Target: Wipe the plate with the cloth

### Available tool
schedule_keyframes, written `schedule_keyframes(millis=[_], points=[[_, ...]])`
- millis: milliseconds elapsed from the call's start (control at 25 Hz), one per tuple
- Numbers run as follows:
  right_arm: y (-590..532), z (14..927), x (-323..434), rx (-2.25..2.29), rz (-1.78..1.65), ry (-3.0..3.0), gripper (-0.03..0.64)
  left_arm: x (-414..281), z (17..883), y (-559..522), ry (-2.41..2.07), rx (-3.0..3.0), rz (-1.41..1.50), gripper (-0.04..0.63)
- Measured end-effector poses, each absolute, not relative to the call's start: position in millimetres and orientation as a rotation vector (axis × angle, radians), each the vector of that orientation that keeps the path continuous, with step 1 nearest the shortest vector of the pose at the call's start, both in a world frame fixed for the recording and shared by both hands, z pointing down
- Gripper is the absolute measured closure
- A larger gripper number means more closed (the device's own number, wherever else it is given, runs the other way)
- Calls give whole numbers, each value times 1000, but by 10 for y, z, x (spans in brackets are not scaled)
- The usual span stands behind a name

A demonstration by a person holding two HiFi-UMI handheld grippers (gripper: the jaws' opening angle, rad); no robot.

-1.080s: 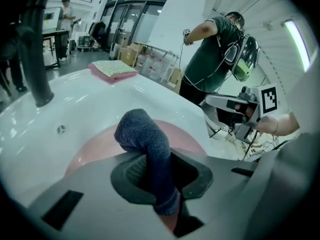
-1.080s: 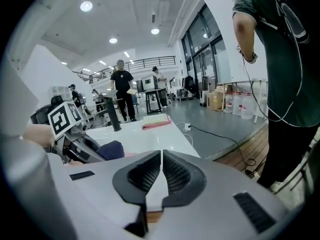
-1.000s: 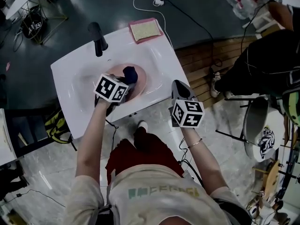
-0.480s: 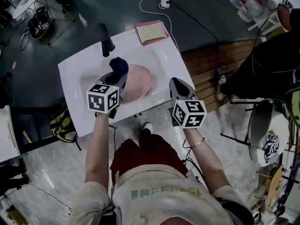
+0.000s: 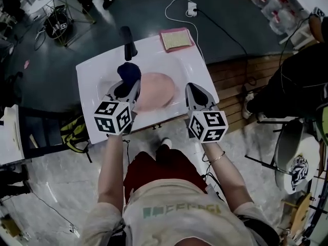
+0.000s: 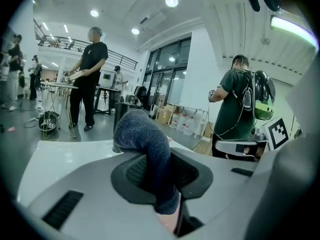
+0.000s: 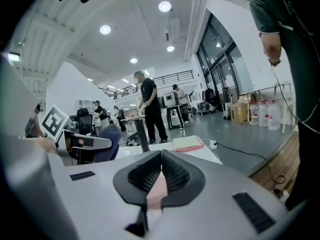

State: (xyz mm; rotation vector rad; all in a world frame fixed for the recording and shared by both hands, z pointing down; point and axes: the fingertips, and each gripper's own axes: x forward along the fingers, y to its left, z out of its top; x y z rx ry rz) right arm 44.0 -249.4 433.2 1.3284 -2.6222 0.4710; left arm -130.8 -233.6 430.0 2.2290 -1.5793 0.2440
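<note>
So the left tool (image 5: 127,89) is pinching the cloth (image 5: 129,72) over the plate (image 5: 156,90), right tool (image 5: 191,88) pressed together, empty. I'd lower it flat and sweep slowly.

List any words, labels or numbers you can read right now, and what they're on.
None reads clearly.
Green print on the person's pale shirt: blurred, unreadable.
Two black-and-white marker cubes: square patterns only, no characters.
Labels on clear plastic bottles: too small.
</note>
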Motion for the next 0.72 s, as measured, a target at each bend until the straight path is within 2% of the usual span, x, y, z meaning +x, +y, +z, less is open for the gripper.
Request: schedule_keyframes(millis=[720], points=[[-2031,3983,208,1321,428,-2713,580,-1499,3853,-1613,-1801,2218,99,516]])
